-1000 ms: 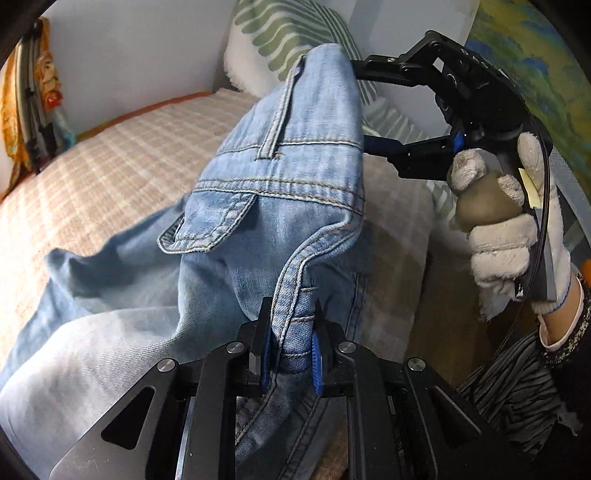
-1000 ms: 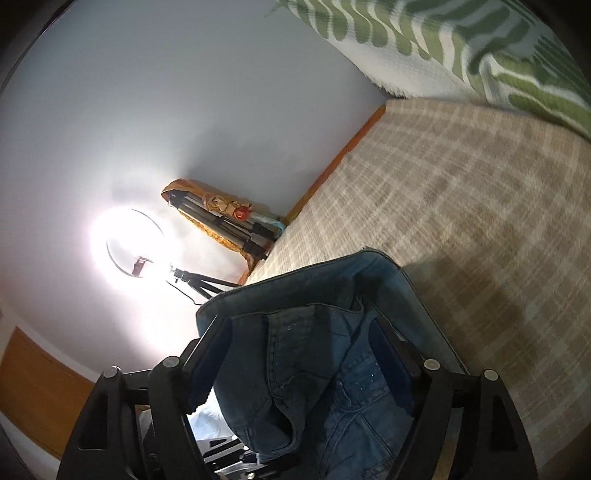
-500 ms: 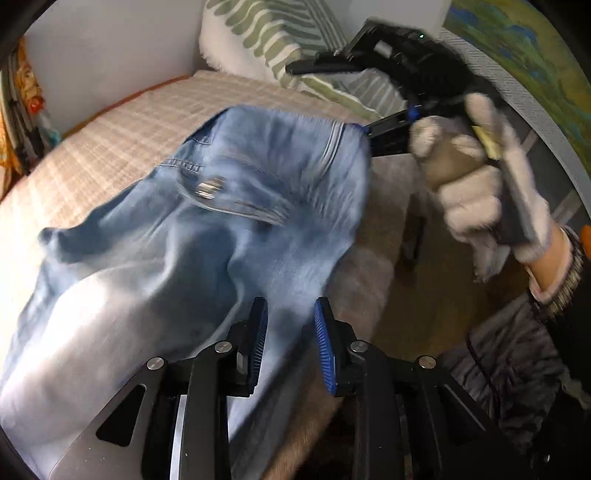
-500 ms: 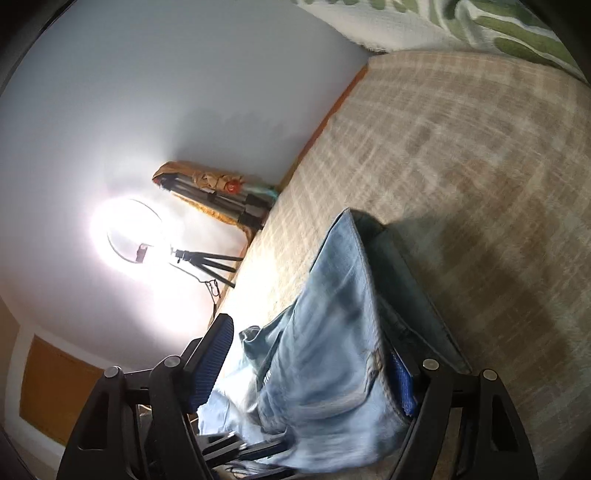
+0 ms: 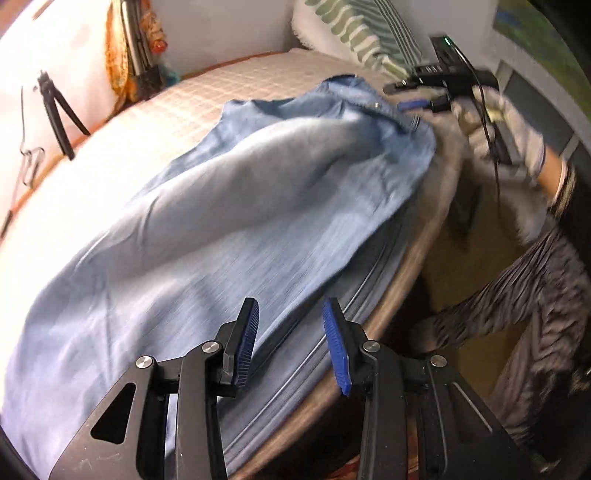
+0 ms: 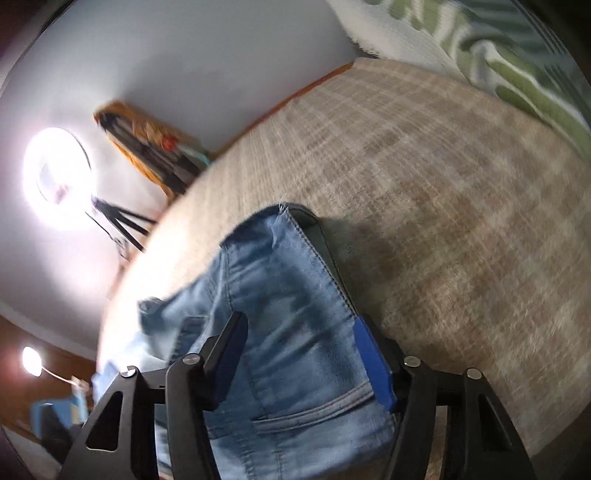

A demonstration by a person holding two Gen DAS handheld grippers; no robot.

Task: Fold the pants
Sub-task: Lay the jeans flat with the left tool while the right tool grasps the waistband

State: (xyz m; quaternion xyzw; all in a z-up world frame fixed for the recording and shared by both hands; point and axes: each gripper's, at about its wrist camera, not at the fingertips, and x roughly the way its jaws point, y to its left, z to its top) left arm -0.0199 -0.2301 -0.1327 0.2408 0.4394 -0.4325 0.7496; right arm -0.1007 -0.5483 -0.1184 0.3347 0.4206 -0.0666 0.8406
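Observation:
Light blue jeans (image 5: pixel 229 206) lie spread on the checked bed (image 5: pixel 229 85), blurred by motion. My left gripper (image 5: pixel 291 339) is open and empty above the near edge of the jeans, by the bed's side. My right gripper (image 5: pixel 410 98) shows in the left wrist view at the far waistband end, held by a gloved hand. In the right wrist view the waistband and pocket part of the jeans (image 6: pixel 291 332) fills the wide gap of my right gripper (image 6: pixel 306 347), whose jaws stand apart; I cannot tell if they pinch the cloth.
A green-striped pillow (image 5: pixel 354 33) leans at the head of the bed. A small tripod (image 5: pixel 59 114) and a ring light (image 6: pixel 55 173) stand by the wall. The bed's edge (image 5: pixel 402 295) drops to the floor on the right, beside the person's striped clothing (image 5: pixel 535 295).
My left gripper let go of the jeans' waistband and opened, drawing back to the bed's edge. The jeans dropped from hanging to lying flat on the bed. My right gripper lowered with the waistband.

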